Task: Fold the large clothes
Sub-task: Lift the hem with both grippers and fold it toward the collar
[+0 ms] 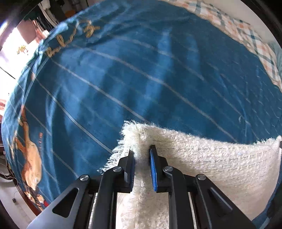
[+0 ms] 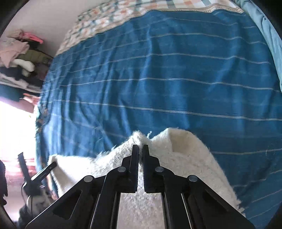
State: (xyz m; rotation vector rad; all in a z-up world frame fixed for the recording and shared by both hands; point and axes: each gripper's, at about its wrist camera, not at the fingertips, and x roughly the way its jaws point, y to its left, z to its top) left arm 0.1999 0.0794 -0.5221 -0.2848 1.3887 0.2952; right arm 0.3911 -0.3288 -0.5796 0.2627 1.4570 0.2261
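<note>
A fluffy white garment (image 1: 202,158) hangs stretched between my two grippers above a blue striped bedspread (image 1: 141,70). My left gripper (image 1: 142,149) is shut on a bunched corner of the white garment, with fabric pinched between the blue pads. My right gripper (image 2: 140,148) is shut on the other corner of the white garment (image 2: 185,155), which folds over to the right of the fingers. The left gripper's fingers (image 2: 44,170) show at the lower left of the right wrist view, holding the far end.
The blue bedspread (image 2: 158,79) covers the bed, with a plaid sheet (image 2: 109,15) at its far edge. A horse picture (image 1: 31,158) runs along the bedspread's left side. A pile of clothes (image 2: 19,58) sits on shelves at the left. A bright window is on the left.
</note>
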